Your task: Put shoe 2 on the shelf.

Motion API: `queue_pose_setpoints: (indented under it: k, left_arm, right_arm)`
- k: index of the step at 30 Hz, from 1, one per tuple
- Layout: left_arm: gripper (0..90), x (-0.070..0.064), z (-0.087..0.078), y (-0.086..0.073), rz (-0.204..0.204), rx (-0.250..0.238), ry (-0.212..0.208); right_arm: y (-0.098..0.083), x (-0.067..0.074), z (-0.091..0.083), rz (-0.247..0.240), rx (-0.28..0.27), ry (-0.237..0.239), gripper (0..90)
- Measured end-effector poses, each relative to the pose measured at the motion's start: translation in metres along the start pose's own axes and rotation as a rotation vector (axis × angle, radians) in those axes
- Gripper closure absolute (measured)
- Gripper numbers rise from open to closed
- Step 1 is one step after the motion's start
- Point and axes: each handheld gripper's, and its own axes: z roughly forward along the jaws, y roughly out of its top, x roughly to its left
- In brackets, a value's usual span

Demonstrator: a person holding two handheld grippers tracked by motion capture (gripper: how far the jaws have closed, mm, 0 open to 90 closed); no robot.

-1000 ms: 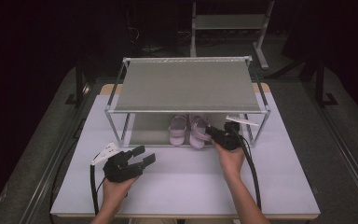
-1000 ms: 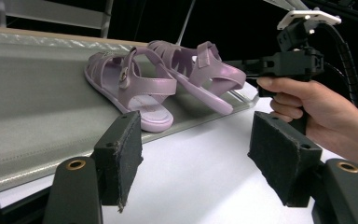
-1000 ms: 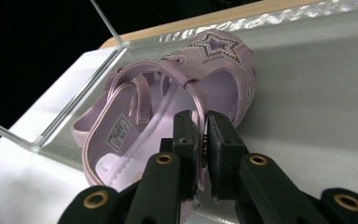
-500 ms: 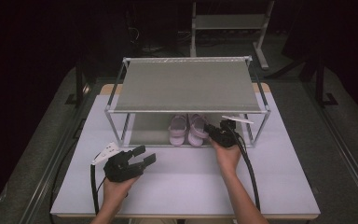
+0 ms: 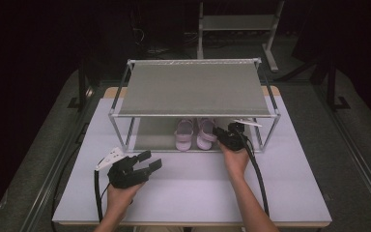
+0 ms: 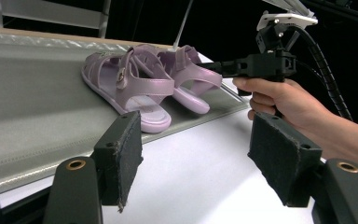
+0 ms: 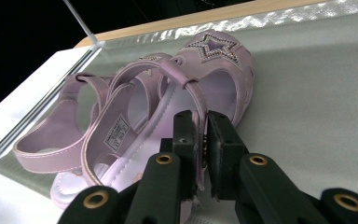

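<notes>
— Right, the right hand-held gripper (image 7: 202, 154) is clenched on the strap of a lilac plastic sandal (image 7: 205, 88) on the rack's lower grey shelf (image 7: 317, 93).

— And the left hand-held gripper (image 5: 145, 162)?

— Jaws apart, empty, over the white worktop (image 5: 188, 193). Next, I'd guess, a careful pull outward.

A white bench (image 5: 290, 193) at frame centre carried a metal shelf rack (image 5: 193, 89); two lilac sandals (image 5: 193, 134) lay on its lower shelf.

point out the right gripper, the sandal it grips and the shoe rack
right gripper (image 7: 201, 154), right gripper view, between its fingertips
sandal (image 7: 216, 51), right gripper view, star-decorated toe
shoe rack (image 5: 193, 89), high view, top shelf
</notes>
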Motion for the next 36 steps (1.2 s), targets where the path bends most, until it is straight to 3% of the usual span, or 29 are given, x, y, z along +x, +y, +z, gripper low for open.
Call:
queue_pose_setpoints:
  k: [24,36]
  left_arm:
    - [34.2,-0.0004,0.0009,0.0005,0.0,0.0,-0.002]
    - [34.2,-0.0012,0.0016,0.0002,0.002,0.002,-0.006]
  right_arm:
    - [-0.0018,0.0022,0.0082,-0.046,0.01,-0.017,81.2]
    - [-0.0018,0.0037,0.008,-0.023,-0.014,0.03,72.6]
